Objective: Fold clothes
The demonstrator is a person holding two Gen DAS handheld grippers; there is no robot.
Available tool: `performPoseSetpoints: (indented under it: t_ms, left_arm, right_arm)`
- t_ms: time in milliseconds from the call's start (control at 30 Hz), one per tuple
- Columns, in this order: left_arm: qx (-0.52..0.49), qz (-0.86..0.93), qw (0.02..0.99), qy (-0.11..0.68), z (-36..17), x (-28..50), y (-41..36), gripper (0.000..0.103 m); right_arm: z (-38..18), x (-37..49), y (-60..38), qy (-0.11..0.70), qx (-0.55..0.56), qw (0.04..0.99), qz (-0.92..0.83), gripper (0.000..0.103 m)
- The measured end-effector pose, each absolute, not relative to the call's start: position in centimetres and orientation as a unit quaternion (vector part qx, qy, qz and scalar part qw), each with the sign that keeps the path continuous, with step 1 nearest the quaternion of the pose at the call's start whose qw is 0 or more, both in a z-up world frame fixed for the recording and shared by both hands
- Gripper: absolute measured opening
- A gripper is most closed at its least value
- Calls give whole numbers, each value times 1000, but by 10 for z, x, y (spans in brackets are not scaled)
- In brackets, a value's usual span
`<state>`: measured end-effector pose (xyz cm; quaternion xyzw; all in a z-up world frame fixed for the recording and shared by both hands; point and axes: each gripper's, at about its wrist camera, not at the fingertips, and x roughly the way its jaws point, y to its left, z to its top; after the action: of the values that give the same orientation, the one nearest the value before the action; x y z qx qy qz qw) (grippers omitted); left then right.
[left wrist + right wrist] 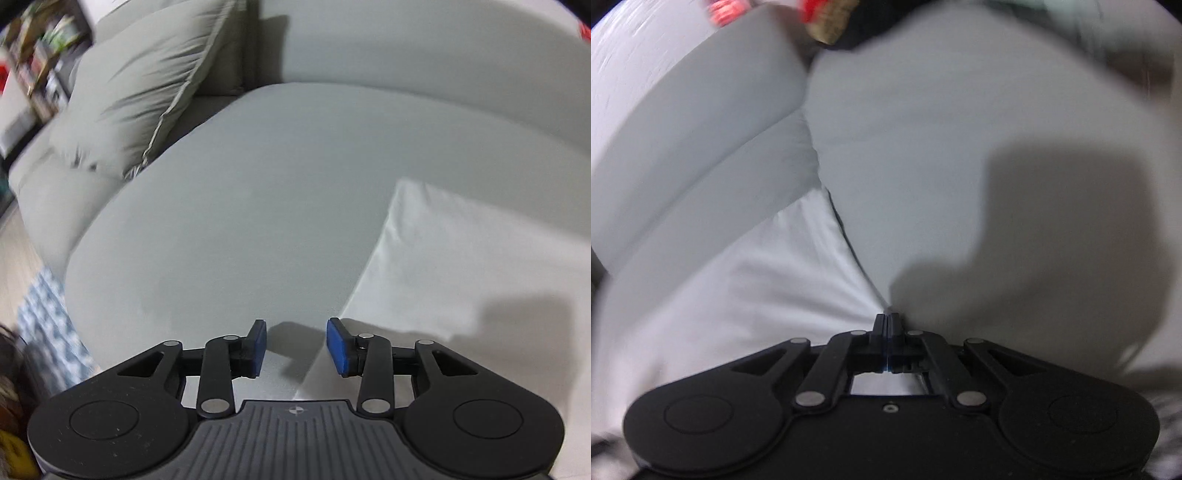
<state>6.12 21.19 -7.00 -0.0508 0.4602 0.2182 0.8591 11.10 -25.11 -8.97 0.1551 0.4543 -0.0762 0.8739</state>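
Observation:
A white garment (461,266) lies flat on the grey sofa seat (240,221), at the right of the left wrist view. My left gripper (297,345) hangs just above the garment's near left edge. Its blue pads (338,347) stand apart and nothing is pressed between them. In the right wrist view the same white garment (757,280) spreads to the left, and its creases run together at my right gripper (888,318). That gripper is shut, pinching the cloth's right edge at the fingertips. The view is blurred.
A grey pillow (140,92) leans at the sofa's left end, with the backrest (406,44) behind. A shelf (37,55) and a patterned rug (48,325) lie off the sofa to the left. The sofa seat (942,147) to the right carries a dark shadow.

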Motion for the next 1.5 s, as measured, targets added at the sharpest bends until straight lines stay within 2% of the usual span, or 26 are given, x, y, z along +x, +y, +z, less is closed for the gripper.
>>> performPoseSetpoints:
  t_ms: [100, 267, 400, 533, 633, 767, 833, 933, 967, 1000, 1067, 1133, 1267, 1333, 1367, 1500]
  left_arm:
    - [-79, 197, 872, 441, -62, 53, 220, 36]
    - [-134, 119, 888, 423, -54, 63, 215, 37]
    - [-120, 53, 903, 410, -46, 85, 181, 39]
    - [-111, -19, 906, 408, -55, 123, 147, 39]
    - [-105, -48, 902, 416, -74, 150, 126, 36]
    - [-63, 6, 910, 410, -102, 177, 129, 36]
    - [-56, 78, 911, 402, -111, 189, 147, 36]
    - [-66, 153, 904, 393, -122, 204, 181, 28]
    - [-73, 171, 901, 392, -123, 207, 191, 33]
    - [-81, 194, 897, 390, -122, 209, 200, 38]
    - [-98, 248, 883, 385, -121, 209, 221, 33]
    - [-126, 289, 868, 383, -120, 206, 243, 22]
    - [-171, 289, 865, 372, -103, 190, 260, 19]
    - [-175, 262, 878, 361, -91, 178, 254, 24]
    - [-179, 234, 886, 357, -86, 172, 247, 32]
    - [-160, 122, 904, 378, -77, 159, 201, 38]
  right_arm:
    - [-75, 104, -254, 432, 163, 885, -61, 14]
    - [-67, 119, -277, 411, 253, 875, -19, 16]
    - [-72, 146, -269, 412, 318, 853, 38, 17]
    - [-90, 183, -238, 414, 347, 836, 98, 18]
    - [-110, 208, -212, 425, 360, 819, 138, 23]
    - [-141, 231, -198, 440, 367, 805, 152, 23]
    - [-153, 239, -208, 433, 381, 806, 135, 12]
    - [-167, 245, -239, 401, 413, 815, 66, 6]
    - [-171, 246, -251, 390, 417, 820, 39, 0]
    - [-173, 245, -260, 384, 423, 820, 28, 0]
    - [-174, 243, -270, 377, 424, 824, 16, 0]
    - [-162, 238, -260, 374, 363, 853, -2, 0]
    - [-146, 226, -258, 361, 321, 875, -23, 0]
    - [-136, 219, -260, 343, 325, 881, -26, 5]
    - [-129, 214, -264, 336, 326, 883, -23, 8]
    - [-121, 211, -253, 347, 351, 869, 38, 9]
